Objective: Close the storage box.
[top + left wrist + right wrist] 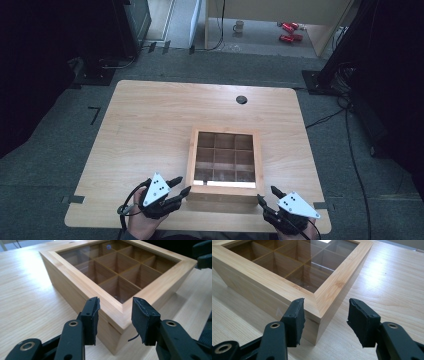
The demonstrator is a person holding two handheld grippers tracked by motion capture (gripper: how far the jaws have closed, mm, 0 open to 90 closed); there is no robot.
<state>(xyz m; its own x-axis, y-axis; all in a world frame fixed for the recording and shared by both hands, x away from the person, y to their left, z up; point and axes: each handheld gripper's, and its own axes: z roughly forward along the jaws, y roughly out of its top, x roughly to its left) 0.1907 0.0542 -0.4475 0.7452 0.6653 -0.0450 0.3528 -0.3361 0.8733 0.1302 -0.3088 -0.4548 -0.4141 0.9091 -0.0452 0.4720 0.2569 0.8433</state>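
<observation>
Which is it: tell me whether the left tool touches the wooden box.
Cannot tell. In the left gripper view the open left tool straddles the wooden box corner, but no plain contact or gap shows.

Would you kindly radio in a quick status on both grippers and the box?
Left hand-held gripper open, right hand-held gripper open, each at a near corner. Wooden box lid closed. Nothing in the way.

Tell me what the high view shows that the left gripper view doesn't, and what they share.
High view: the whole table with its round hole, the floor beyond with a mug, and the left gripper and right gripper open at the box's near corners. Left gripper view: the box's glass lid close up and the lid seam at the corner between open jaws. Both: the nine-cell box.
</observation>
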